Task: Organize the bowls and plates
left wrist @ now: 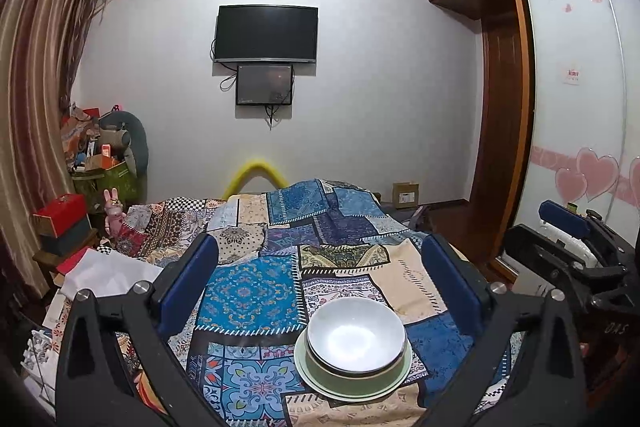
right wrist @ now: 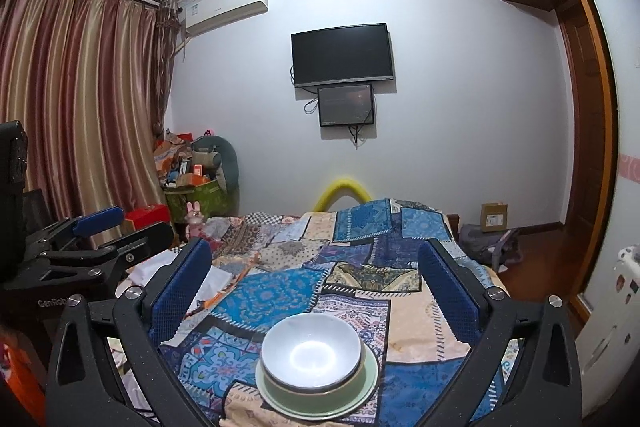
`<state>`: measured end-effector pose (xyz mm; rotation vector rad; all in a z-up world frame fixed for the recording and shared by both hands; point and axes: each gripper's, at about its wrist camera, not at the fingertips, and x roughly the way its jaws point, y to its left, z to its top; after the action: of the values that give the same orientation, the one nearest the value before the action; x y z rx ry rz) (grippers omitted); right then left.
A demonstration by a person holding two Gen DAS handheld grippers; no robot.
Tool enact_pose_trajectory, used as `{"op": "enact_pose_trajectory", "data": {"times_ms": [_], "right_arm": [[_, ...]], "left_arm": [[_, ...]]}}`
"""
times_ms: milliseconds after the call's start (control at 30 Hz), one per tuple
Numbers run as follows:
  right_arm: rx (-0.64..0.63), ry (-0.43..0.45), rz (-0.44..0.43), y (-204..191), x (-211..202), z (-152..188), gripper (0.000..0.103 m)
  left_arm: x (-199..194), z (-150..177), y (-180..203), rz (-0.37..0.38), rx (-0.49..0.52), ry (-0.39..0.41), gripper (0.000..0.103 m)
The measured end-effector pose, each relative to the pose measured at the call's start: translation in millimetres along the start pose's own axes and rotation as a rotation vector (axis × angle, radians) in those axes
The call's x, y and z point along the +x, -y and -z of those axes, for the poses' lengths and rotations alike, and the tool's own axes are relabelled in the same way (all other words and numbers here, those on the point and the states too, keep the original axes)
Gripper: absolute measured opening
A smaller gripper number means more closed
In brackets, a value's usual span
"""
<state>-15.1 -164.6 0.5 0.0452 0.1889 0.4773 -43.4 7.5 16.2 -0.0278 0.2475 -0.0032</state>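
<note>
While both grippers hang over a bed spread with a patchwork cloth of blue, beige and dark printed squares (left wrist: 256,291), a stack of dishes sits on that cloth below and between the fingers of each. The stack is a white round bowl (left wrist: 356,337) nested in a dark-rimmed green bowl (left wrist: 360,375), which stands on a pale green round plate (left wrist: 316,373). Seen from the left wrist, the left gripper (left wrist: 318,287) has its blue-padded fingers (left wrist: 188,283) spread wide, nothing between the pads; the stack lies low in the gap, nearer the right-hand finger and clear of both. Seen from the right wrist, the right gripper (right wrist: 316,291) is likewise spread wide and empty, its blue pads (right wrist: 180,291) well apart, with the white bowl (right wrist: 312,351), green bowl (right wrist: 320,385) and plate (right wrist: 280,401) near the middle of the gap, touching neither finger. Each gripper shows at the edge of the other's view, the right one (left wrist: 568,227) at the far right, the left one (right wrist: 100,223) at the far left. On the pale wall beyond hangs a black flat television (left wrist: 266,33) with a smaller dark screen (left wrist: 264,85) beneath it, a white air conditioner (right wrist: 224,9) near striped brown curtains (right wrist: 80,99), and a wooden wardrobe (left wrist: 500,99) on the right.
</note>
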Motion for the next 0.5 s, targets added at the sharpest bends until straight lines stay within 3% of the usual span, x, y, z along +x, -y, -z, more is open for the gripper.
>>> {"op": "enact_pose_trajectory", "data": {"times_ms": [500], "right_arm": [[0.003,-0.01,-0.007,2.7,-0.8,3.6,0.103]], "left_arm": [[8.4,4.3,-1.3,0.012,-0.015,-0.019,0.103]]}}
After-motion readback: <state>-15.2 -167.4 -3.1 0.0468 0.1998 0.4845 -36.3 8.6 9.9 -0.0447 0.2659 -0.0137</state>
